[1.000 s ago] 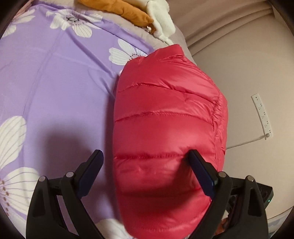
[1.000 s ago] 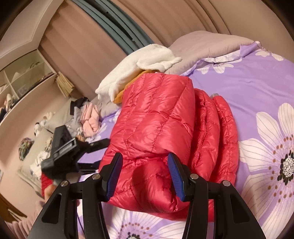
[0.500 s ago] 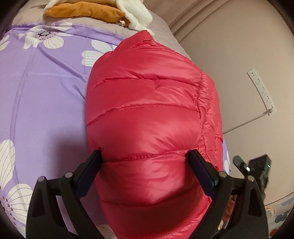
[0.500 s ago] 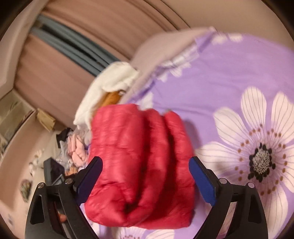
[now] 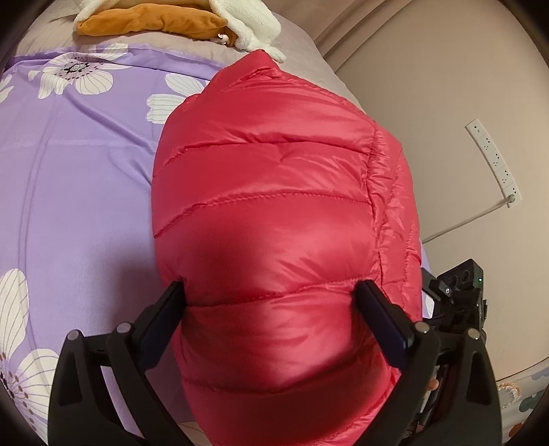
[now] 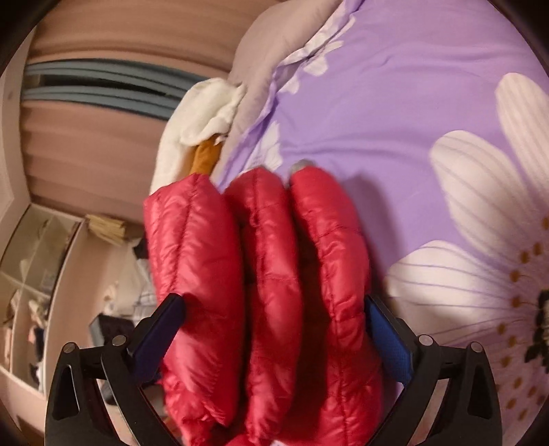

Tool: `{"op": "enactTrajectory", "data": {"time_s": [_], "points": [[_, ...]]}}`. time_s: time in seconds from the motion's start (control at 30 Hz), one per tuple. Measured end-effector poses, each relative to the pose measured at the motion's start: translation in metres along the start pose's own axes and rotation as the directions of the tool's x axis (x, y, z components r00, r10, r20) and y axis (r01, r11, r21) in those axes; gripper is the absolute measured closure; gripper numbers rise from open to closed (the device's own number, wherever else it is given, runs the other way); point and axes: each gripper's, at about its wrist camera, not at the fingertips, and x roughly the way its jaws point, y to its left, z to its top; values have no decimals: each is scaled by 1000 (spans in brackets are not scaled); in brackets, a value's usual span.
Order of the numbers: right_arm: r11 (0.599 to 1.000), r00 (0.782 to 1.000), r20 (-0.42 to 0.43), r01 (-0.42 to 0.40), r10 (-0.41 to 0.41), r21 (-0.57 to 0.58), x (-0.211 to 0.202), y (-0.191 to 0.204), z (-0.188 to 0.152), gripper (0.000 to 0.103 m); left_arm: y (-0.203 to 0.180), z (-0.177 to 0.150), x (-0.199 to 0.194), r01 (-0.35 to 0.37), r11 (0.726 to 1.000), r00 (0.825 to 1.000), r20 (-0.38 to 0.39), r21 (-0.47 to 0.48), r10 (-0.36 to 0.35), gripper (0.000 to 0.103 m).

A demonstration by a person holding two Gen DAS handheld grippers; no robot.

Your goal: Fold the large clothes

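Note:
A red quilted down jacket (image 5: 274, 192) lies folded on the purple flowered bed cover (image 5: 79, 171). My left gripper (image 5: 270, 286) straddles its near end. Its jaws are opening and the puffy bundle fills the gap between them, bulging against both fingers. In the right wrist view the jacket (image 6: 267, 257) shows as three stacked puffy layers seen end-on. My right gripper (image 6: 272, 299) is rolled to one side. Its jaws are also opening, spread wide around all three layers, and the blue pads sit at the outer layers without squeezing them.
An orange garment (image 5: 147, 22) and a white fleece (image 5: 247, 24) lie at the head of the bed by a grey pillow (image 6: 271, 68). A power strip (image 5: 494, 161) hangs on the wall beside the bed. Shelves (image 6: 34, 257) and scattered clothes lie beyond the bed's far side.
My right gripper let go of a pinched fold, spread wide, rolled and dropped around the bundle's end. The left gripper shifted so the jacket now fills its gap.

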Motion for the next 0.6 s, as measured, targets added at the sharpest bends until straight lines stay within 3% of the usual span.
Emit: {"op": "enactTrajectory", "data": {"time_s": [0.1,0.23,0.5,0.6], "points": [[1000,1000,-23,-20,20,5,4,0,1,2,0,1,1,-3,1000,1000,-5,2,3,4],[998,998,-38,56,-57,-36,12,1,4,7,-6,2,3,-35,999,999,-14,30,35,4],[983,998,10,58,-57,-171,6,13,-1,71,-12,1,2,-61,996,998,-4,60,62,4],[979,998,20,56,-54,-194,6,13,-5,79,-14,-5,-2,-67,995,998,19,75,66,6]]}}
